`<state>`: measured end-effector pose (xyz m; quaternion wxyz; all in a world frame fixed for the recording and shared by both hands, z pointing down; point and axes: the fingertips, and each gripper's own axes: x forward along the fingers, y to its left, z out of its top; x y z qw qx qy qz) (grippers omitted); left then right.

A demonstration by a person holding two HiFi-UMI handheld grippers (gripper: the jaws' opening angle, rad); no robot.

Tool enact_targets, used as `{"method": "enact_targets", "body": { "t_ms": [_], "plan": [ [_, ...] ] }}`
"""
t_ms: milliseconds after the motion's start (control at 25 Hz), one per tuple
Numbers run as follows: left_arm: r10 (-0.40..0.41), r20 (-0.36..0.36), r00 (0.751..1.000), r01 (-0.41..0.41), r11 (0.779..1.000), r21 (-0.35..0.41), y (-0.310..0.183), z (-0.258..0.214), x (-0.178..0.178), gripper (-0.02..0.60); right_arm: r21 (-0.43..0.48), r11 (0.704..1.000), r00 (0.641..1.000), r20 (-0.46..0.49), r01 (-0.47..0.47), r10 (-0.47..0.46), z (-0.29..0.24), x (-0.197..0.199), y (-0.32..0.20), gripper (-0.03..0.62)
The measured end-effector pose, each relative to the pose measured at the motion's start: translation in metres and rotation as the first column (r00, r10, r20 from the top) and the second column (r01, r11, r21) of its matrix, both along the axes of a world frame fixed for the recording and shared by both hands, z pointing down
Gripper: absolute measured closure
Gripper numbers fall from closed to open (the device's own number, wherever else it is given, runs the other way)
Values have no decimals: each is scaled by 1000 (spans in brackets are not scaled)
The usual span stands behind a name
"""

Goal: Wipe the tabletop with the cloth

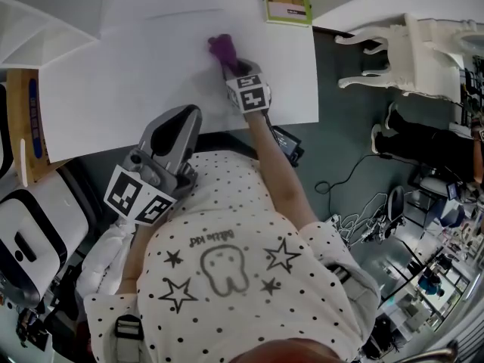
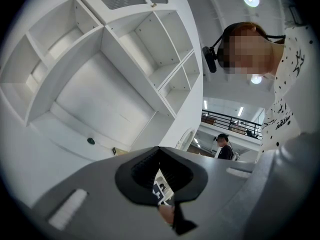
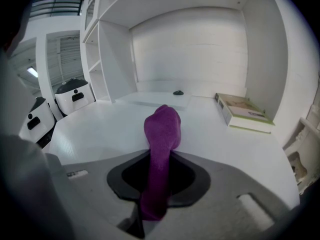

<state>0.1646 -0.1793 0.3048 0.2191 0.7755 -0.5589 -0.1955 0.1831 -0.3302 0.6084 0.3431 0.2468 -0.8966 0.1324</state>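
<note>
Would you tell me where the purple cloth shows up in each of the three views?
Head view: the purple cloth is upper centre on the white tabletop, clamped by the right gripper.
Left gripper view: not in it; this view looks up at white shelving.
Right gripper view: centre, the cloth rises from between the jaws.
Shared landmark: the green-edged book, right of the cloth in the head and right gripper views.

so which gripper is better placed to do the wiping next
Right. The right gripper is shut on the purple cloth out over the tabletop; the left gripper holds nothing and sits back, short of its edge.
</note>
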Motion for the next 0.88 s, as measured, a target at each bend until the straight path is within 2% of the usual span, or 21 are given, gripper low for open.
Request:
{"method": "enact_targets", "body": {
  "t_ms": [880],
  "plan": [
    [-24, -6, 1000, 24, 1000, 5, -3, 0, -2, 586, 1, 999, 999, 8, -42, 42, 0, 22, -15, 520]
  ]
}}
